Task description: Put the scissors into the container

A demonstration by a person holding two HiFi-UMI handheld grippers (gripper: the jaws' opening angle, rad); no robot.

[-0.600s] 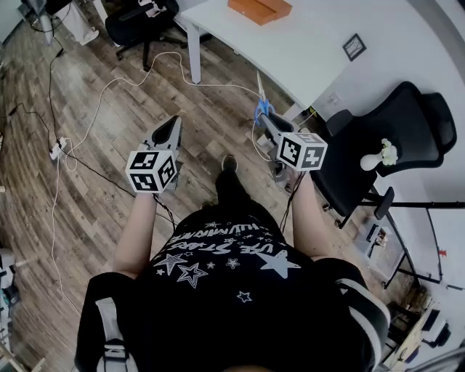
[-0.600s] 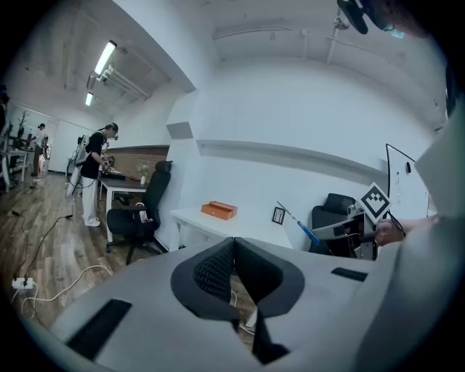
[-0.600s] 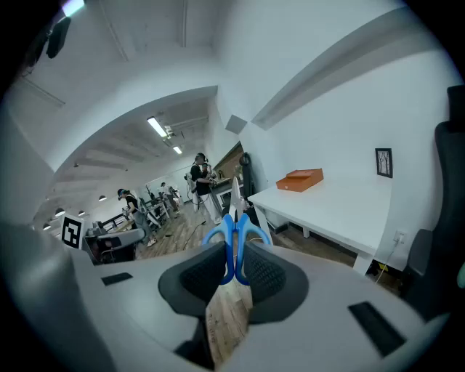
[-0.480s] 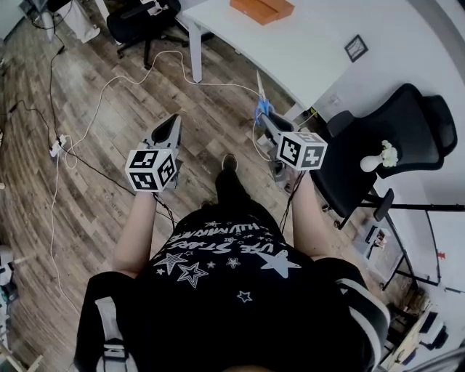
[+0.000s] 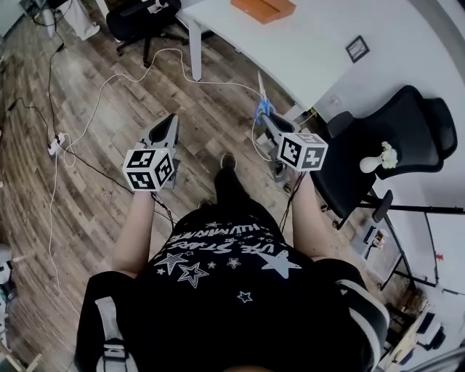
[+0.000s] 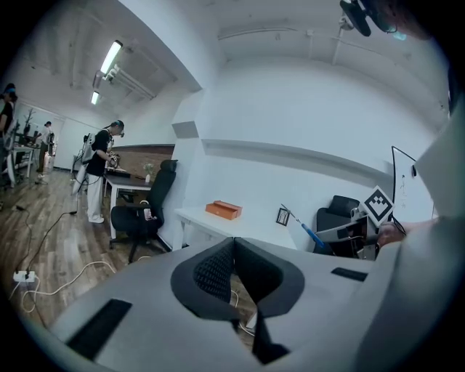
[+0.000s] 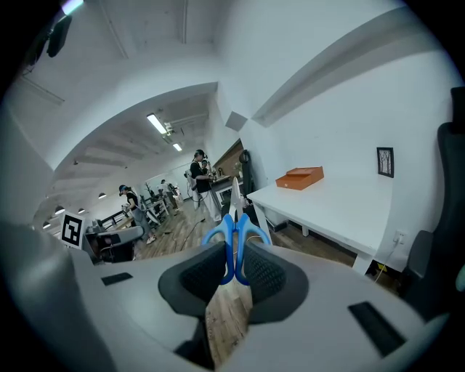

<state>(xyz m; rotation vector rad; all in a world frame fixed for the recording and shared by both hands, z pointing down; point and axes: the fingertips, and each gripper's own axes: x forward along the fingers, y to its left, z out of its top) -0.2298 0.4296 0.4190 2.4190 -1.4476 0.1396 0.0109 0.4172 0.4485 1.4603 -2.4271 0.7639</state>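
Blue-handled scissors point(image 5: 262, 107) sit in my right gripper point(image 5: 267, 122), which is shut on the handles, blades pointing up and away toward the white table point(image 5: 305, 51). In the right gripper view the blue loops point(image 7: 236, 231) stick out between the shut pads of the right gripper point(image 7: 236, 263). My left gripper point(image 5: 169, 125) is held level with it over the wooden floor. Its jaws point(image 6: 234, 248) are shut with nothing between them. An orange box point(image 5: 263, 8) lies on the far end of the table, seen as the orange box point(image 7: 299, 177) in the right gripper view.
A small framed picture point(image 5: 354, 48) stands on the table. A black office chair point(image 5: 396, 131) is at my right, another chair point(image 5: 142, 22) beyond the table. White cables point(image 5: 109, 87) and a power strip point(image 5: 56, 147) lie on the floor. People stand far off point(image 6: 98, 171).
The left gripper has drifted slightly left and up. The right gripper keeps its hold on the scissors in nearly the same place.
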